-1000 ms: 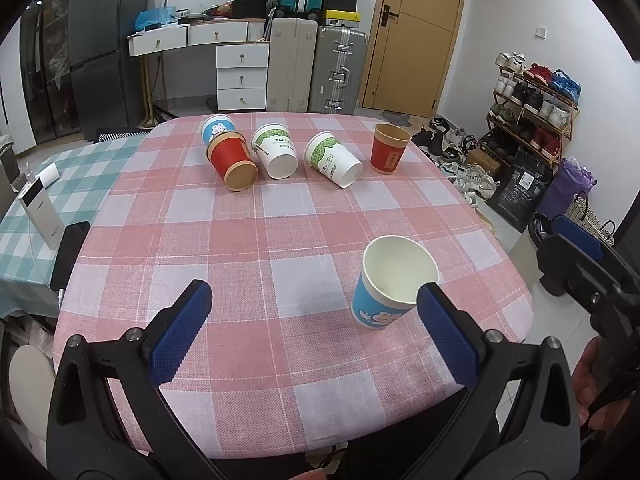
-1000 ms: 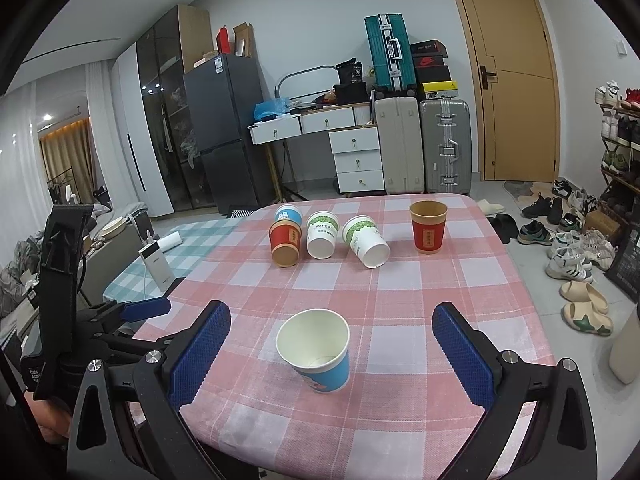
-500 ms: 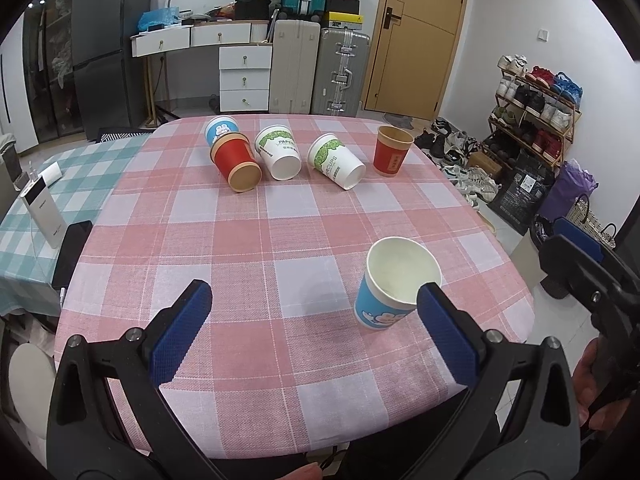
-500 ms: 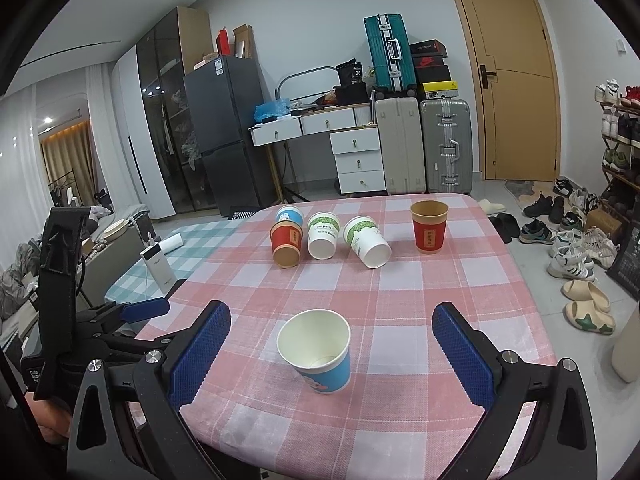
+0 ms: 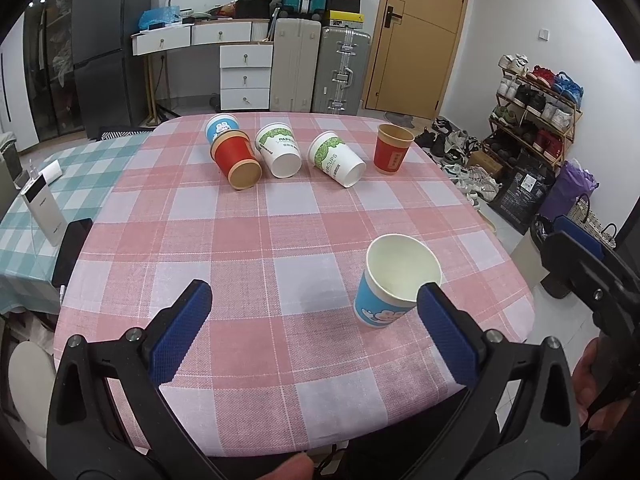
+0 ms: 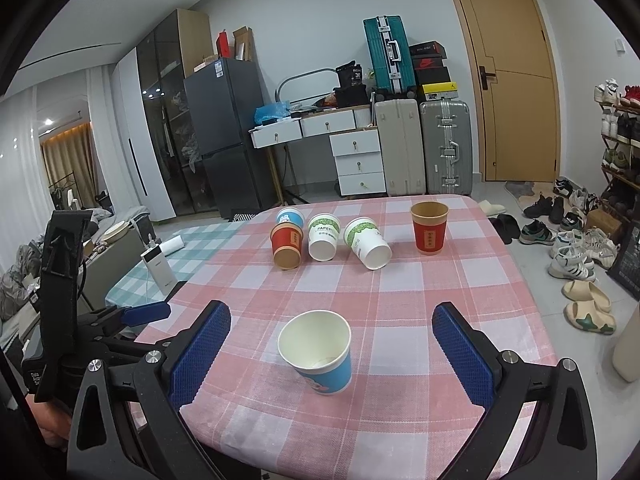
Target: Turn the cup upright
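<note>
A: Where was the cup?
B: Blue cup (image 6: 318, 354) stood upright near the table (image 5: 280, 216) edge; four cups lay tipped at the back.
A: Tongs?
B: Left gripper (image 5: 314, 330) and right gripper (image 6: 331, 354) were both wide, empty, probably released.

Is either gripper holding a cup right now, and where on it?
Neither. The left gripper and right gripper are both open, and the blue cup stands free on the table.
</note>
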A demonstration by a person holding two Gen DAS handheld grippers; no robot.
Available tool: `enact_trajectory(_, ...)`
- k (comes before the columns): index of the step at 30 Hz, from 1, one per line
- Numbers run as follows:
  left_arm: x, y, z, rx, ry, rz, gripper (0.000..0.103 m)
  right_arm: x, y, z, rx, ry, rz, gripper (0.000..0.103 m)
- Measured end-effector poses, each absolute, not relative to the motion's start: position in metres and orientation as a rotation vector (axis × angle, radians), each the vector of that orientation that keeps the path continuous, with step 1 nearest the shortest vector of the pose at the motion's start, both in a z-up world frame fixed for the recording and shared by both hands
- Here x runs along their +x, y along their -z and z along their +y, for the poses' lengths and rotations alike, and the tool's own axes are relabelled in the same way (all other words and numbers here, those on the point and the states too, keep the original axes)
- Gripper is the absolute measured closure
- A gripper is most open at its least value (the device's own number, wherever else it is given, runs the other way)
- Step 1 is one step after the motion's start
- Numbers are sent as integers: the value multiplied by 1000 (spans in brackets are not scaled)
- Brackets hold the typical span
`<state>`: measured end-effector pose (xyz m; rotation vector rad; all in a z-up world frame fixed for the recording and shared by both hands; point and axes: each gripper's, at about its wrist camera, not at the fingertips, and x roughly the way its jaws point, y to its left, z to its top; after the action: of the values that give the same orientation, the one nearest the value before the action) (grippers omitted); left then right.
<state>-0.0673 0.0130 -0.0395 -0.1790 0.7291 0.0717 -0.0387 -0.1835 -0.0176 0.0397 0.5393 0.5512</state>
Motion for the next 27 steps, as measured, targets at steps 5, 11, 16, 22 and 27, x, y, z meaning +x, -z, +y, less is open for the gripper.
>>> enact_trajectory(5, -68, 40, 13, -178, -76, 724, 1, -38, 18, -184, 40, -553, 543, 0)
enact_trajectory(11, -69, 40, 12, -175, -73, 718, 1, -37, 18, -184, 39, -554, 541, 0)
enact_trajectory(16, -69, 39, 11, -175, -73, 716, 1, -37, 18, -184, 41, -551, 544, 0)
enact_trajectory(22, -65, 38, 13, -155, -134, 728, 1, -37, 18, -186, 43, -548, 540, 0)
enact_trajectory(27, -65, 37, 15, -174, -135, 723, 1, -34, 21, -186, 50, -548, 555, 0)
